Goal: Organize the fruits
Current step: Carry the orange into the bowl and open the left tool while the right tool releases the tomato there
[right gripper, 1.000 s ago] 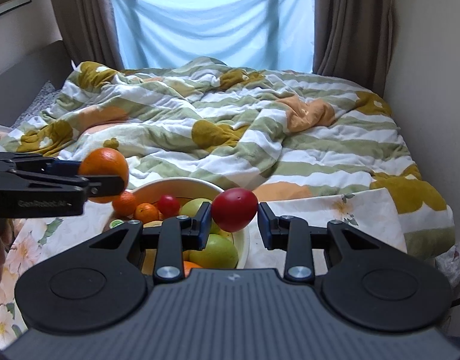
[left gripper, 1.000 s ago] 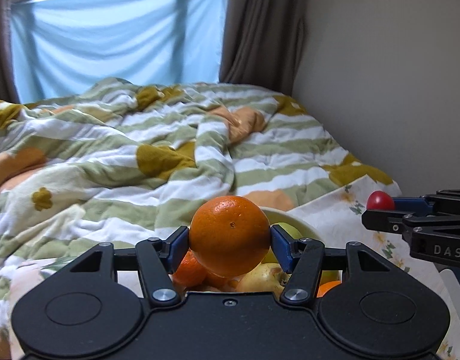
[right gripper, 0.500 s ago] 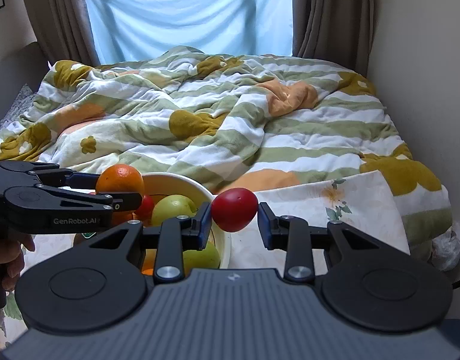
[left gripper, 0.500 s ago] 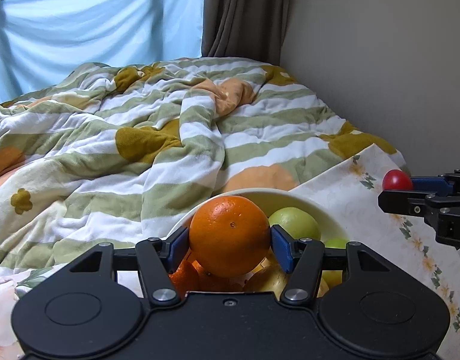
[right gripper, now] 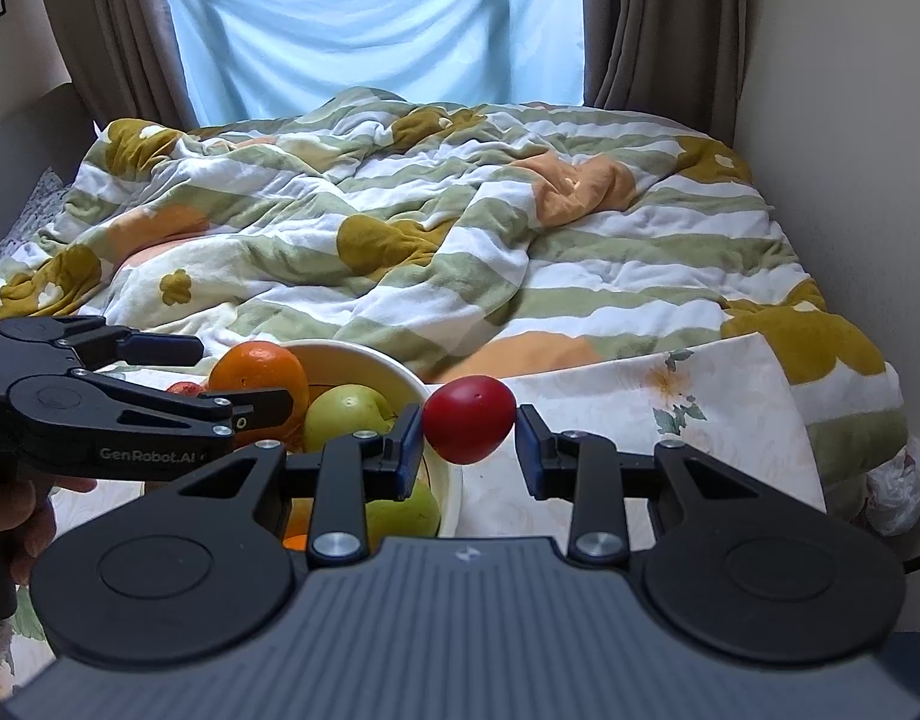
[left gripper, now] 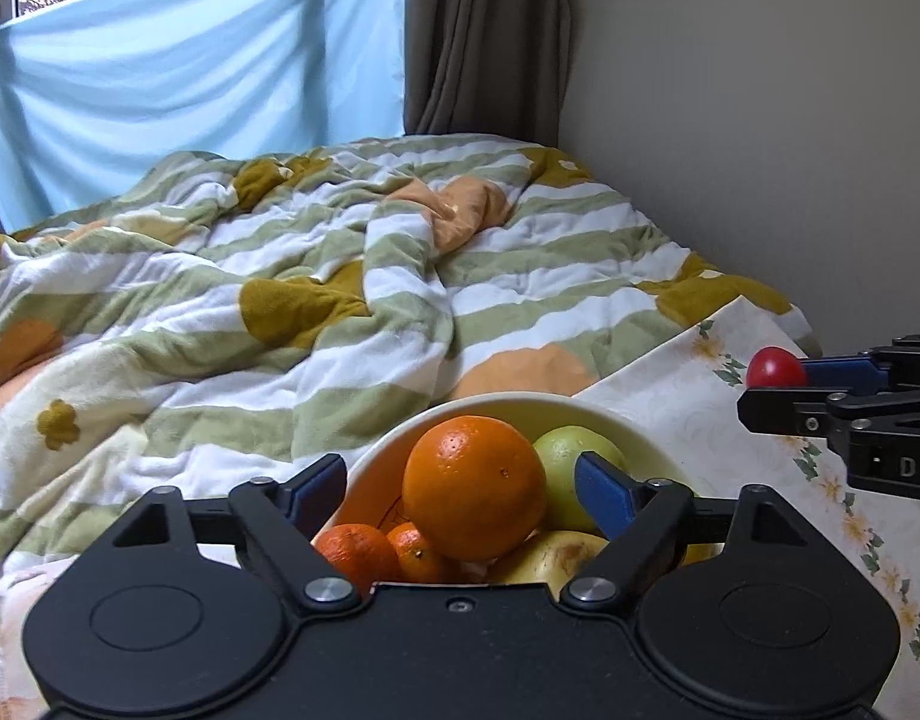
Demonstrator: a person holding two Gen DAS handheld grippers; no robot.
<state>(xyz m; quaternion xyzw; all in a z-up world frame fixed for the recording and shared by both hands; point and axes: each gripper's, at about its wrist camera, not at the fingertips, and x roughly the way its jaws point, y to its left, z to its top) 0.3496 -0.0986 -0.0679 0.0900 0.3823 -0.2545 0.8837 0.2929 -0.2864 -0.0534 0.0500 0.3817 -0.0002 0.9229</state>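
Note:
A large orange (left gripper: 472, 486) rests on the fruit pile in the cream bowl (left gripper: 640, 420). My left gripper (left gripper: 460, 492) straddles it, and its jaws are opening, with both blue pads clear of the peel. Beside the orange lie a green apple (left gripper: 571, 456), small tangerines (left gripper: 355, 552) and a yellowish fruit (left gripper: 550, 558). My right gripper (right gripper: 469, 447) is shut on a red tomato (right gripper: 471, 420), held in the air just right of the bowl (right gripper: 370, 354). In the right wrist view the left gripper (right gripper: 247, 377) reaches in from the left around the orange (right gripper: 259, 372).
The bowl stands on a floral cloth (left gripper: 670, 384) at the foot of a bed covered by a rumpled striped quilt (left gripper: 340, 300). A wall (left gripper: 760, 120) runs close on the right. A person's hand (right gripper: 16, 516) grips the left tool. A crumpled bag (right gripper: 898, 480) lies far right.
The left jaws have spread and let go of the orange, which now sits lower, on the fruit in the bowl. The right gripper still holds the tomato beside the bowl.

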